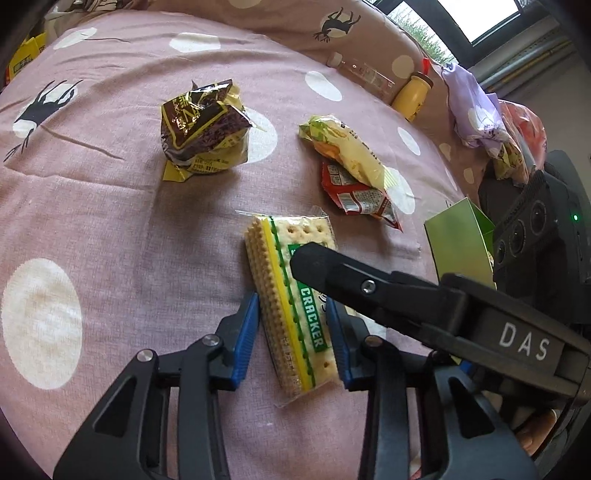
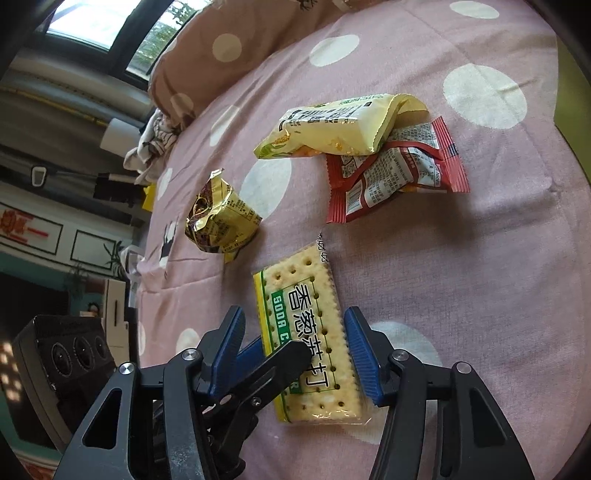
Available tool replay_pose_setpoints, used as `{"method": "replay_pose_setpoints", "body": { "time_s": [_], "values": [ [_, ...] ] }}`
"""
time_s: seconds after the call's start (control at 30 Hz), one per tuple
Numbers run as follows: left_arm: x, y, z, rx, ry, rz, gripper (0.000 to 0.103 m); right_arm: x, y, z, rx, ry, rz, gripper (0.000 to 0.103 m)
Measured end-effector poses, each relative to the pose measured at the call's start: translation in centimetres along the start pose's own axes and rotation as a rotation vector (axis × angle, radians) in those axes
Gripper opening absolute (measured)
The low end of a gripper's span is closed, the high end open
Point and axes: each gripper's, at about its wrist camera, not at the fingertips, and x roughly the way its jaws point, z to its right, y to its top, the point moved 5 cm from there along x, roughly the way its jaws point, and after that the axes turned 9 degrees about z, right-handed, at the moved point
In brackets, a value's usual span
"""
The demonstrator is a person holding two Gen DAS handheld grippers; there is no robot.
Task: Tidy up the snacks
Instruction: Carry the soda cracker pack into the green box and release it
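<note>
The cracker pack [image 1: 291, 306] lies flat on the pink dotted bed cover [image 1: 122, 221], in the lower middle of both pictures. The left hand-held gripper [image 1: 293, 332] has its two blue fingers [image 1: 245, 336] on each side of the pack. They sit close to the pack's long edges, but I cannot tell if they squeeze it. The right hand-held gripper [image 2: 295, 349] is spread wider, with the same pack between its blue pads [image 2: 362, 354] and a gap on both sides. It holds nothing. In the left wrist picture, one black arm of the right hand-held gripper crosses over the pack from the lower right.

Farther up, right of the middle, a pale yellow snack bag [image 1: 347, 147] lies on top of a red snack bag [image 1: 360, 195]. In the upper left middle sits a crumpled brown and gold snack bag [image 1: 203, 133], apart from the others.

At the right edge of the left wrist picture stands a green box [image 1: 460, 240]. Near the upper right is a yellow bottle [image 1: 412, 94] beside a clear bottle [image 1: 364, 74] lying by the brown pillow [image 1: 295, 22].
</note>
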Motion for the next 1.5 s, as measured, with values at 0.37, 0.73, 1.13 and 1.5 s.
{"method": "replay_pose_setpoints", "body": {
  "time_s": [0.37, 0.73, 1.13, 1.5],
  "values": [
    [-2.1, 0.3, 3.2, 0.071, -0.063, 0.102, 0.034, -4.0, 0.3, -0.8, -0.033, -0.012, 0.132, 0.058],
    [-4.3, 0.5, 7.6, 0.158, -0.143, 0.230, 0.031, -9.3, 0.9, -1.8, -0.102, -0.018, 0.302, 0.058],
    [-5.3, 1.7, 14.5, 0.304, -0.255, 0.321, 0.031, -17.2, 2.6, -0.6, -0.088, -0.004, 0.536, 0.058],
    [-1.3, 1.1, 21.4, 0.408, -0.372, 0.236, 0.031, -22.5, 4.1, 5.4, 0.049, -0.079, 0.698, 0.058]
  ]
}}
